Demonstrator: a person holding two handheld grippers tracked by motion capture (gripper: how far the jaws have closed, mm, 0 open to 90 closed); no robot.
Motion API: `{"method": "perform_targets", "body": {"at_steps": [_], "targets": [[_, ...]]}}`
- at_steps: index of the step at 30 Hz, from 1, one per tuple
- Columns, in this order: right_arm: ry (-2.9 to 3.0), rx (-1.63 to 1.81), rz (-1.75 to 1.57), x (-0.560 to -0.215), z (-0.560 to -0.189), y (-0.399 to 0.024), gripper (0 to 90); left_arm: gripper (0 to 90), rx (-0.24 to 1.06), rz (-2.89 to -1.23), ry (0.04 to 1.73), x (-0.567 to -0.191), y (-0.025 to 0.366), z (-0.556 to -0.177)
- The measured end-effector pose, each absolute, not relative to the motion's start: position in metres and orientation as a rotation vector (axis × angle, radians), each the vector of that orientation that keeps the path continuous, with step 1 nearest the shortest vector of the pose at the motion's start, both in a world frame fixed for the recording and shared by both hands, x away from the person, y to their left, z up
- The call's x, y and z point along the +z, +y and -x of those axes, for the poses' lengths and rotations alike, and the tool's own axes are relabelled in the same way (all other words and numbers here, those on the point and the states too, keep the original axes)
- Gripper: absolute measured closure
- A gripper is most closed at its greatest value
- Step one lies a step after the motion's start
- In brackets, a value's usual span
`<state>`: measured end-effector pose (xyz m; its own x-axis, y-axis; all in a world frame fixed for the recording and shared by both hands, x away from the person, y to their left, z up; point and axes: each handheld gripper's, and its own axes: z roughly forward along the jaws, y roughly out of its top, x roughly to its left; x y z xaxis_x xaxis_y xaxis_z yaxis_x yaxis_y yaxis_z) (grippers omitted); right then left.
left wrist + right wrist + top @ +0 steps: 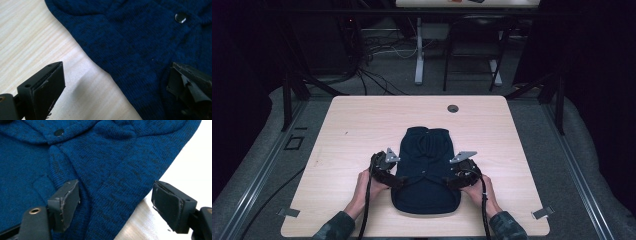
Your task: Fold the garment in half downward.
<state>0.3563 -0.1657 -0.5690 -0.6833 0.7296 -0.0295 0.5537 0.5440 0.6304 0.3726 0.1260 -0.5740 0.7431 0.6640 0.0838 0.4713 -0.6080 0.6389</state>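
In the high view, a dark blue knitted garment [426, 170] is seen lying flat on the wooden table [362, 120], midway between the left and right edges and nearer the near edge than the far one. It appears folded into a compact shape, narrower toward the far end. The left gripper [398, 181] is placed at the garment's left side and the right gripper [451, 181] at its right side, each held by a hand coming in over the near edge. A small round grommet [453, 108] is set into the table near the far edge.

In the left gripper view, the 2 jaws are seen standing wide apart with nothing pressed between them. One jaw is over bare wood, the other over the knit, so the garment's side edge is straddled. A snap button [180, 18] is visible farther in on the cloth.

In the right gripper view, the jaws are likewise parted and no cloth is pinched. The garment's opposite side edge is bracketed, 1 jaw over the knit and 1 over the table. A dark snap [59, 132] is seen on the placket.

The step in hand is judged to be the taking of both side edges for a further fold. The next move calls for the jaws to be lowered and closed on the edges, all layers being caught together.
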Motion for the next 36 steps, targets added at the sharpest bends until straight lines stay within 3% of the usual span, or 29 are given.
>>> {"method": "perform_targets", "body": {"at_steps": [24,30,32,36], "targets": [[2.568,0.860,-1.069,-0.569,-0.327,-0.162,25.5,1.9,0.270,-2.380,0.810,-0.577,0.132,-0.350],[2.596,0.871,-1.068,-0.569,-0.325,-0.163,20.6,1.7,0.216,-2.374,0.788,-0.575,0.135,-0.349],[2.610,0.893,-1.045,-0.565,-0.328,-0.167,17.7,1.2,0.142,-2.328,0.776,-0.572,0.138,-0.352],[2.593,0.907,-1.050,-0.560,-0.335,-0.171,17.3,1.2,0.172,-2.308,0.790,-0.563,0.140,-0.363]]}}
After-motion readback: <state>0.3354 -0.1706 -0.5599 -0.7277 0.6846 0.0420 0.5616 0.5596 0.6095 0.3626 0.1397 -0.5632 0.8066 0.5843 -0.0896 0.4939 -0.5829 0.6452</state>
